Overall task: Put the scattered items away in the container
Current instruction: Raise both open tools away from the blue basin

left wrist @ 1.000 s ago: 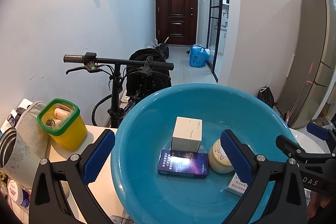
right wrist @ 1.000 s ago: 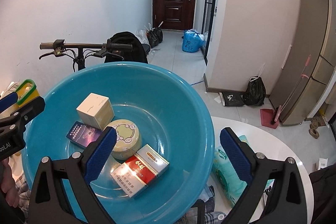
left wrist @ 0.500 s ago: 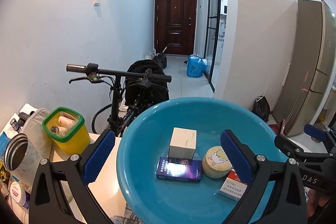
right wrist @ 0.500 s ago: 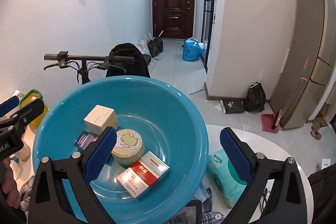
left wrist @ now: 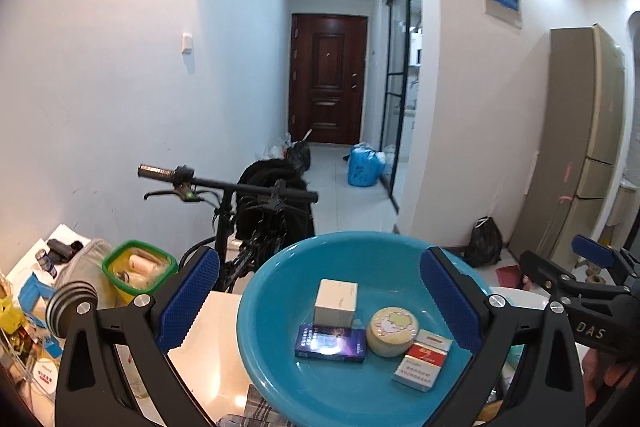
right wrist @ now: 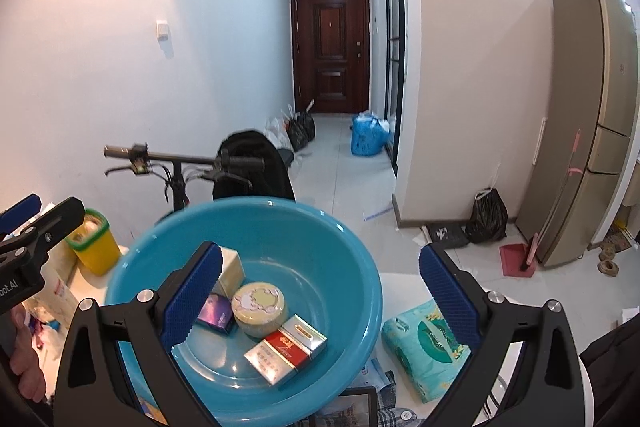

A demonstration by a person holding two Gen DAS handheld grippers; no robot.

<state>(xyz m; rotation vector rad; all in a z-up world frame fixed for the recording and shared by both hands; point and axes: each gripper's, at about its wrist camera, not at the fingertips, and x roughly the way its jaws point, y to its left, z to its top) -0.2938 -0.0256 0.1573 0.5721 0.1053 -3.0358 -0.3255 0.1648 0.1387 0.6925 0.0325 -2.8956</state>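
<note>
1. Four items lie inside the teal basin [left wrist: 280, 267]: a white carton [left wrist: 335, 301] standing at the back, a dark blue flat box [left wrist: 330, 341] in front of it, a round cream tin [left wrist: 393, 331] to the right, and a red-and-white pack [left wrist: 422, 359] leaning against the tin.
2. Left gripper [left wrist: 320, 301] hangs above the basin with its jaws spread wide and nothing between the blue pads.
3. Right gripper [right wrist: 320, 291] is likewise wide open and empty; its left pad covers part of the white carton [right wrist: 232, 269] in the right wrist view.
4. Beside the basin on the white table [left wrist: 216, 343], a yellow tub with a green rim [left wrist: 136, 269] holds small items, with a grey pouch [left wrist: 86, 259] and a ribbed dark cylinder [left wrist: 72, 307] further left.
5. On the basin's other side lies a teal tissue pack [right wrist: 420, 347], close to the rim but not touching it.
6. Checked cloth [right wrist: 384, 415] shows under the basin's near edge.
7. Beyond the table stands a bicycle [left wrist: 228, 195], its handlebar crossing just behind the basin, then a hallway with a dark red door [left wrist: 326, 79].
</note>
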